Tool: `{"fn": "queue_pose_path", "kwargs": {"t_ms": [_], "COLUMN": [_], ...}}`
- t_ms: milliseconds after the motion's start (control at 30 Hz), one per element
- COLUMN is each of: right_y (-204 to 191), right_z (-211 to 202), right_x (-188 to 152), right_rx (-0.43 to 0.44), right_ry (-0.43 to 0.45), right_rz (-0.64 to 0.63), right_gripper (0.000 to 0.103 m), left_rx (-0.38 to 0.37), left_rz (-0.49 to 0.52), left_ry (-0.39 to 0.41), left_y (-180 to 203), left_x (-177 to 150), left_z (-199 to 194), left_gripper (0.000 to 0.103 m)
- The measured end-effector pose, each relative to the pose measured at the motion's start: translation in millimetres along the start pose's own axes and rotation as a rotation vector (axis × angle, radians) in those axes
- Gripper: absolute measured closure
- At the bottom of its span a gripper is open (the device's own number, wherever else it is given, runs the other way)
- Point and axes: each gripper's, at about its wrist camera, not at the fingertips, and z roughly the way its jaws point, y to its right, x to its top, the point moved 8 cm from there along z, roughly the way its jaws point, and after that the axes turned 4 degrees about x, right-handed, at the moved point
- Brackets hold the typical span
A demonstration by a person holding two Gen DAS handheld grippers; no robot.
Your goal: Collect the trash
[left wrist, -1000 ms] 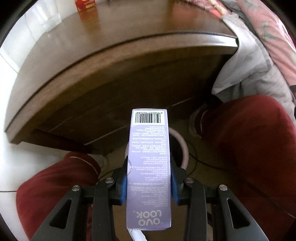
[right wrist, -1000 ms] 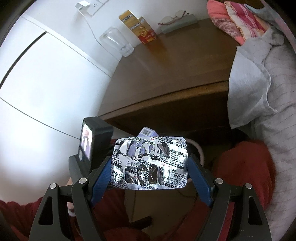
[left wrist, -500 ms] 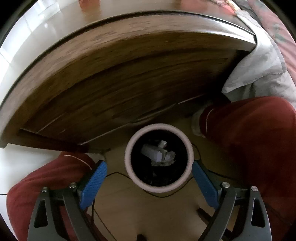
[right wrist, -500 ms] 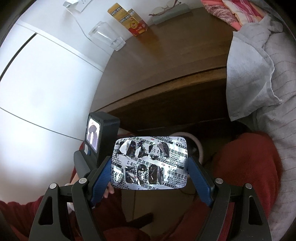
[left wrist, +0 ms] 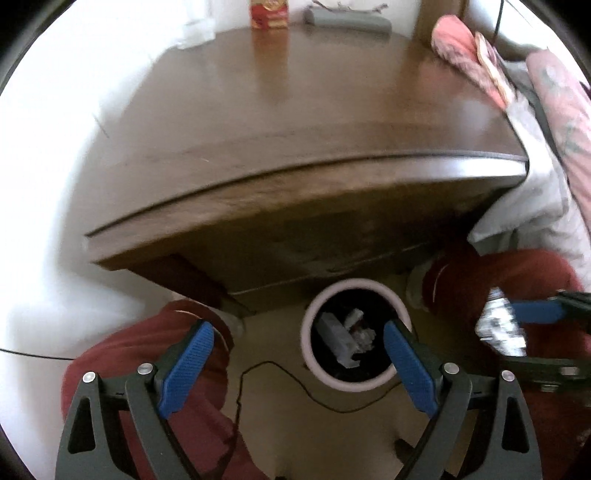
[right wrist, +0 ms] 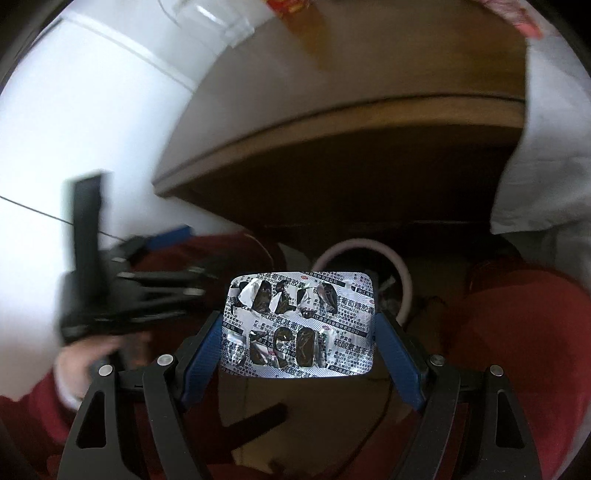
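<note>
Fingers of the right gripper are clamped on the two short edges of an emptied blister pack, which is held flat and face-on to the right wrist camera, its foil torn open over each pocket. Seen from the left wrist camera, the pack hangs beside the bin on its right, not yet over the opening. The left gripper is seen with its blue pads spread wide and nothing between them; by the look of it, its jaws have just been opened.

The step in hand is judged to be the second drop. For the next move, the pack would have to be carried over the bin's mouth and the right fingers parted there, clear of the pale rim, on which a flat pack could catch or bridge.

Inside the bin, a pale purple carton and some crumpled white scraps are seen against a dark lining. A thin black cable is trailed across the floor close to the bin. The wooden table stands just behind the bin, with a red-and-yellow box left at its far edge.
</note>
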Motion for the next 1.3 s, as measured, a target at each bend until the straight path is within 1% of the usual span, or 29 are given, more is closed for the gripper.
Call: {"fn": "queue_pose_path", "kwargs": {"t_ms": [133, 233, 433, 533, 633, 700, 733, 767, 1000, 1300], "right_y": [1, 5, 10, 9, 12, 11, 13, 14, 17, 19], "right_z": [32, 50, 68, 70, 76, 76, 78, 79, 74, 69], "right_x": [5, 7, 12, 13, 10, 10, 11, 12, 13, 11], "right_rx": [-0.046, -0.095, -0.142, -0.144, -0.168, -0.179, -0.183, -0.189, -0.201, -0.207], "right_ry": [-0.070, -0.112, -0.139, -0.141, -0.152, -0.149, -0.146, -0.140, -0.131, -0.123], "right_rz": [-0.031, -0.056, -0.078, -0.071, -0.076, -0.089, -0.091, -0.095, -0.088, -0.071], "right_gripper": [0.023, 0.023, 0.023, 0.023, 0.016, 0.012, 0.008, 0.006, 0.005, 0.005], "left_rx": [-0.006, 0.005, 0.015, 0.027, 0.029, 0.032, 0.031, 0.031, 0.028, 0.028], "left_rz": [-0.024, -0.021, -0.011, -0.004, -0.011, -0.014, -0.014, -0.014, -0.010, 0.006], "left_ry": [0.024, 0.035, 0.027, 0.023, 0.020, 0.020, 0.020, 0.020, 0.023, 0.023], "left_y": [-7, -9, -10, -14, -15, -17, -18, -19, -19, -10], "left_x": [3, 4, 3, 1, -1, -1, -2, -2, -2, -4], "left_z": [-11, -14, -9, -6, -6, -5, -5, -5, -5, -8], "left_gripper": [0.009, 0.009, 0.009, 0.009, 0.009, 0.009, 0.009, 0.009, 0.009, 0.009]}}
